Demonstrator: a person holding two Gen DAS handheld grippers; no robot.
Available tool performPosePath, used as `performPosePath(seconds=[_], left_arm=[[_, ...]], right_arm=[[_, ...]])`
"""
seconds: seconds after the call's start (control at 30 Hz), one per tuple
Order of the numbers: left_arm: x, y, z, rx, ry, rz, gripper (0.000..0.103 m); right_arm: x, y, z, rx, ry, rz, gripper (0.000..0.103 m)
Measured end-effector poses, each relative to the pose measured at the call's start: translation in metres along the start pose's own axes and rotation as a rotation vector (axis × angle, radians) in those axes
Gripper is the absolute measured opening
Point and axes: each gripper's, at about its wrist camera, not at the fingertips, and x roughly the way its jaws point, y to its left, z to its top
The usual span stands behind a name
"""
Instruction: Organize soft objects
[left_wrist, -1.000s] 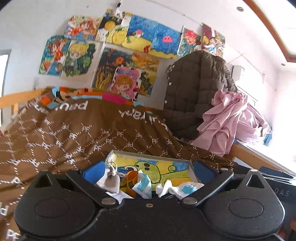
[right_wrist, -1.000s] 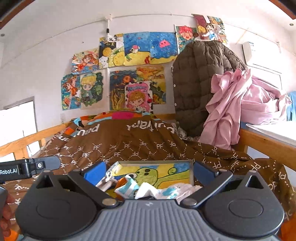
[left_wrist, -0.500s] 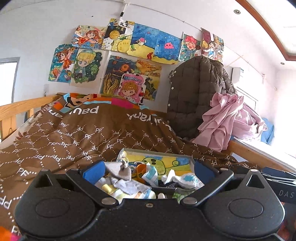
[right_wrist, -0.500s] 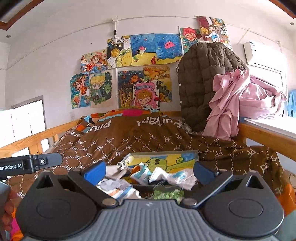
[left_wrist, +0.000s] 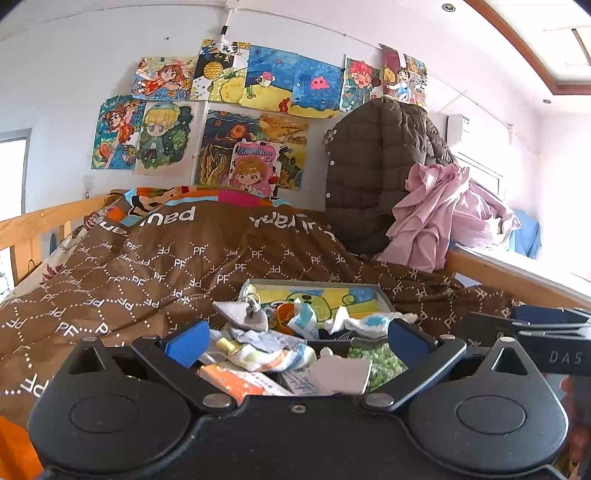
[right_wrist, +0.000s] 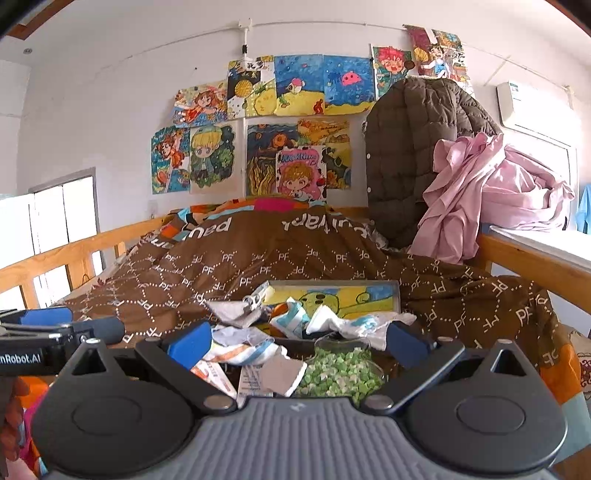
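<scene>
A shallow box (left_wrist: 380, 297) with a yellow cartoon lining lies on the brown bedspread (left_wrist: 177, 269), heaped with small socks and cloth bits. A white-and-blue sock (left_wrist: 369, 321) lies at its right, a grey felt piece with a metal ring (left_wrist: 245, 314) at its left, a striped sock (left_wrist: 258, 356) nearer. My left gripper (left_wrist: 295, 341) is open and empty, just before the pile. My right gripper (right_wrist: 299, 341) is open and empty too, with the same box (right_wrist: 395, 295), socks (right_wrist: 354, 325) and a clump of green bits (right_wrist: 338, 373) between its fingers.
A brown quilted jacket (left_wrist: 380, 173) and pink cloth (left_wrist: 443, 214) hang at the bed's far right. Wooden bed rails run along the left (right_wrist: 55, 254) and right (right_wrist: 535, 262). The left gripper's side (right_wrist: 55, 332) shows at the right wrist view's left edge.
Both grippers have drawn back and tilted down a little, so more of the pile in front of the box shows. The jaws have stayed open.
</scene>
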Motion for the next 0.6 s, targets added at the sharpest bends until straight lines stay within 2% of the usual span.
performPosePath(seconds=[0.13, 0.27, 0.6], left_arm=[[-0.002, 0.006, -0.013, 0.0, 0.031, 0.022, 0.102], [0.006, 0.012, -0.025, 0.004, 0.103, 0.071, 0.102], [0.018, 0.024, -0.035, -0.029, 0.188, 0.148, 0.102]], right_arm=[[0.009, 0.005, -0.005, -0.025, 0.05, -0.023, 0.103], [0.017, 0.007, -0.01, -0.038, 0.095, -0.04, 0.103], [0.027, 0.014, -0.017, -0.078, 0.155, -0.04, 0.103]])
